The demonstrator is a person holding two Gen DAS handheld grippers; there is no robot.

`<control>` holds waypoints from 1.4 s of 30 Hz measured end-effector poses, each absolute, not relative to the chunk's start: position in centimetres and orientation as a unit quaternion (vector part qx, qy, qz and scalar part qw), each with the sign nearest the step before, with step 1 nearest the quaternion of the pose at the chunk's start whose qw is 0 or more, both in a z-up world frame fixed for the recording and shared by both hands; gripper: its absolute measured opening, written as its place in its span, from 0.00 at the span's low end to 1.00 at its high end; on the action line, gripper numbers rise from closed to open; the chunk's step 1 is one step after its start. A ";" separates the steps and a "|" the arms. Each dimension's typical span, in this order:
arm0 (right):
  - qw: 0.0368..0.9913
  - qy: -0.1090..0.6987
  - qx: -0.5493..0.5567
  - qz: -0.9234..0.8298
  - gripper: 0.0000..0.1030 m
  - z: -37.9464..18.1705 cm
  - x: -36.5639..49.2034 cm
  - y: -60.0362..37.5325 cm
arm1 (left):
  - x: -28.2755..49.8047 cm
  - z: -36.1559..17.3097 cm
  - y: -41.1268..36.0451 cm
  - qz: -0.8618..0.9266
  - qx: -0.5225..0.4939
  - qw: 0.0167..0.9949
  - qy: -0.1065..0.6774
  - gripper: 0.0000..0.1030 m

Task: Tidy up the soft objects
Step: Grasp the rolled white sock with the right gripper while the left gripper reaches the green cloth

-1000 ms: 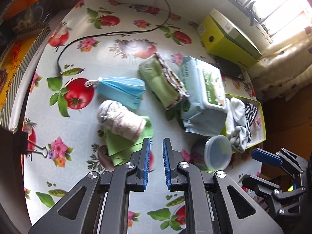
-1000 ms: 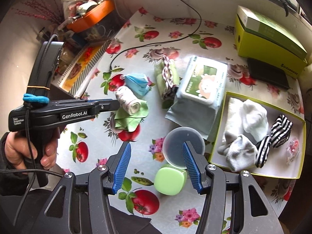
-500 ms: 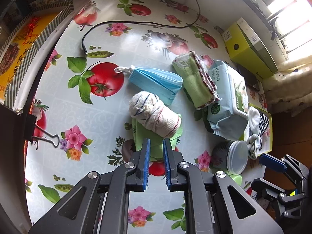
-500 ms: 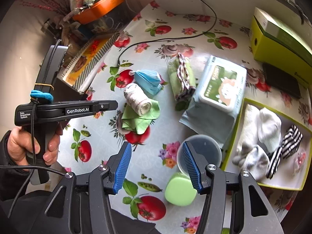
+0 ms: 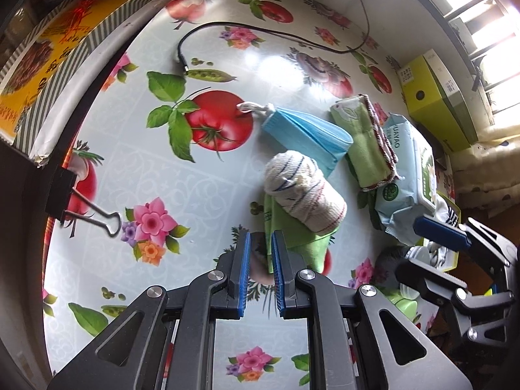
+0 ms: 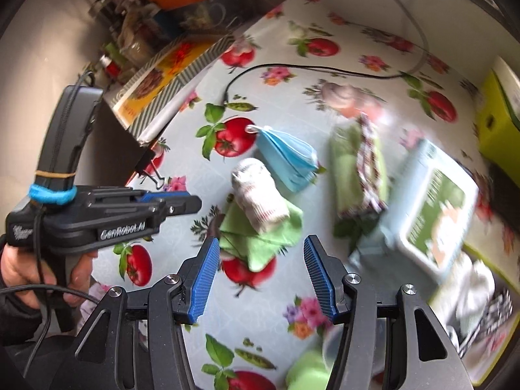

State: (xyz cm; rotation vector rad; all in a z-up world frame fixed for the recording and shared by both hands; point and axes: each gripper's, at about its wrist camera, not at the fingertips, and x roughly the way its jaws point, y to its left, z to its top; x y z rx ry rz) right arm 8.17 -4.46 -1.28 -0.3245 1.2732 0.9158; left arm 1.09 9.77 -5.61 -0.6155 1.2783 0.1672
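A rolled white cloth with thin stripes (image 5: 305, 191) (image 6: 260, 195) lies on a crumpled green cloth (image 5: 292, 237) (image 6: 263, 237) on the flowered tablecloth. My left gripper (image 5: 261, 237) hovers over the green cloth's left edge, jaws a narrow gap apart and holding nothing. My right gripper (image 6: 261, 243) stands wide open above the same cloth, empty. Behind the roll lie a blue face mask (image 5: 308, 133) (image 6: 287, 159), a folded green towel (image 5: 367, 143) (image 6: 357, 169) and a wipes pack (image 5: 406, 169) (image 6: 432, 221). A yellow-green tray (image 6: 487, 266) holding socks is blurred at the right.
A black cable (image 5: 260, 31) runs across the far table. A binder clip (image 5: 87, 214) and a printed box (image 5: 48, 48) mark the left edge. A yellow-green carton (image 5: 435, 97) stands far right. A green lidded tub (image 6: 305, 373) sits near the front. A hand (image 6: 19, 266) holds the left gripper.
Both grippers have moved left and lower, toward the roll and the green cloth. The tray and round container have slid to the right edge of the right wrist view. Jaw gaps are unchanged.
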 end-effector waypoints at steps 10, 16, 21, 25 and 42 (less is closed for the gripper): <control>0.659 0.584 -0.203 0.428 0.53 -5.9 10.5 0.6 | -0.2 -6.7 11.9 0.091 -0.311 0.749 0.578 0.18; 0.639 0.596 -0.232 0.427 0.52 -8.4 11.0 2.5 | -0.8 -7.2 12.4 0.091 -0.324 0.744 0.578 0.18; 0.646 0.581 -0.249 0.429 0.43 -8.0 10.6 2.8 | -0.7 -7.4 12.4 0.082 -0.326 0.744 0.577 0.20; 0.669 0.567 -0.229 0.423 0.43 -5.7 11.0 1.4 | 0.1 -7.8 11.9 0.062 -0.324 0.745 0.580 0.31; 0.737 0.555 -0.111 0.370 0.43 1.4 9.2 -9.6 | 6.0 -9.4 4.5 0.023 -0.205 0.757 0.620 0.45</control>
